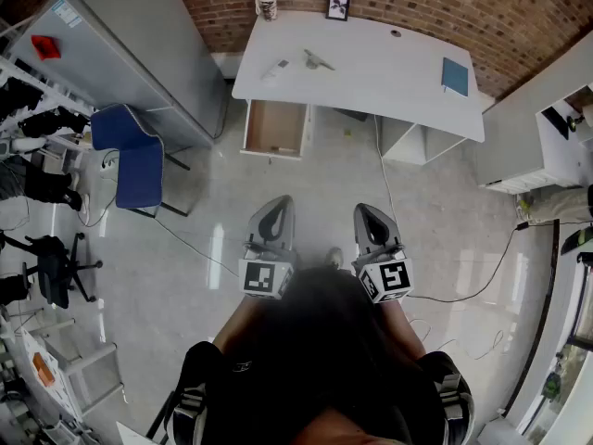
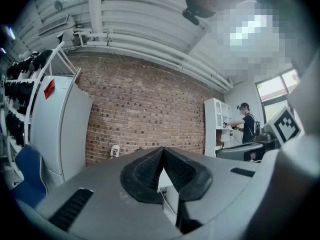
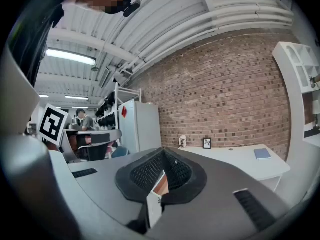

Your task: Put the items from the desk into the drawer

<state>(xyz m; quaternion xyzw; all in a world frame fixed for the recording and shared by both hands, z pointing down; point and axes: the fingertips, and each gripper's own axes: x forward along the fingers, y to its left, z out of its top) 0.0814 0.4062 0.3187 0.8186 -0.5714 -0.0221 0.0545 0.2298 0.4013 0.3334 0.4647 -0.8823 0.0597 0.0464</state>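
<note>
A white desk [image 1: 371,72] stands against the brick wall, well ahead of me. On it are a pale jar [image 1: 267,4], a small photo frame [image 1: 338,7], a white flat item [image 1: 275,69], a grey item [image 1: 318,60] and a blue notebook [image 1: 454,76]. Under the desk's left end a wooden drawer [image 1: 275,128] is pulled open. My left gripper [image 1: 282,202] and right gripper [image 1: 362,211] are held side by side over the floor, far from the desk, both shut and empty. The right gripper [image 3: 163,151] points at the desk [image 3: 240,160]; the left gripper [image 2: 163,150] faces the wall.
A blue chair [image 1: 134,151] and a grey cabinet [image 1: 139,54] stand at the left. White shelving [image 1: 565,128] is at the right, and a white pedestal [image 1: 422,142] sits under the desk. Cables [image 1: 389,202] trail across the floor. A person [image 2: 246,126] stands by distant shelves.
</note>
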